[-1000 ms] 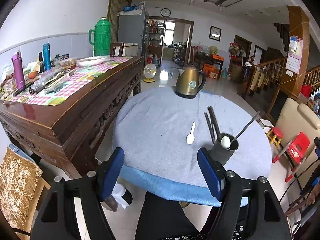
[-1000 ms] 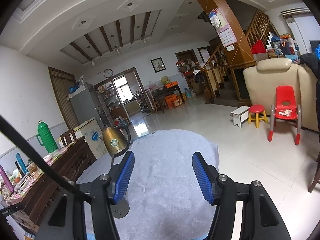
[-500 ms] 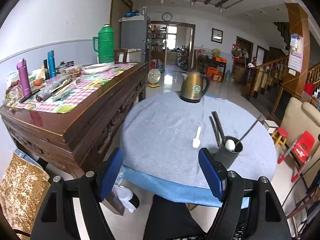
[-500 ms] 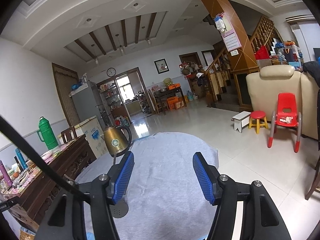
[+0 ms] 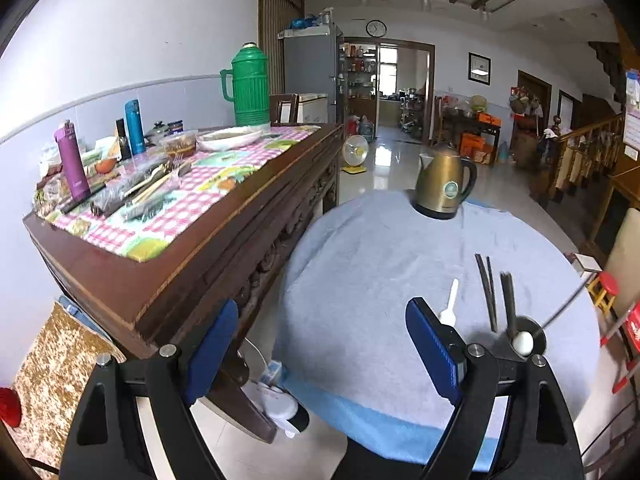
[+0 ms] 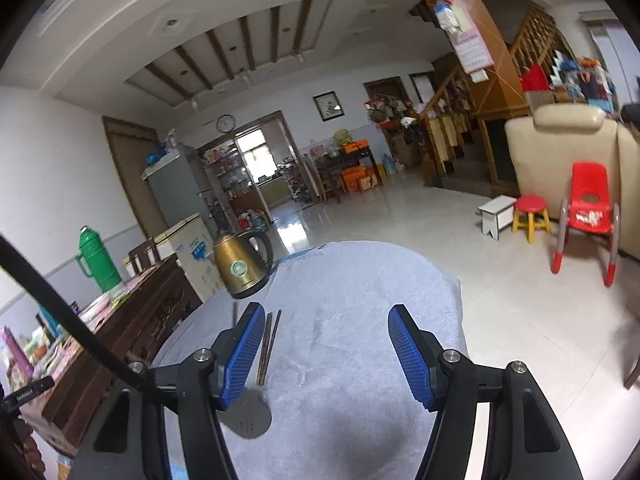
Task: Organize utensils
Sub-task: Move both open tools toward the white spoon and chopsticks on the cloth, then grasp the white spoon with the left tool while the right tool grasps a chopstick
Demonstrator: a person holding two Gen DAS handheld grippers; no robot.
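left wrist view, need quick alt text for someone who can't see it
The open, empty left gripper hovers at the near edge of a round table covered in blue cloth. On it are a white spoon, dark chopsticks, a utensil cup and a gold kettle; a cluttered wooden sideboard stands left.

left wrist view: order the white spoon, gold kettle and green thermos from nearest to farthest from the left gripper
1. white spoon: on the table cloth, just beyond the right finger of the left gripper.
2. gold kettle: at the table's far edge, right of centre.
3. green thermos: far end of the wooden sideboard, left.
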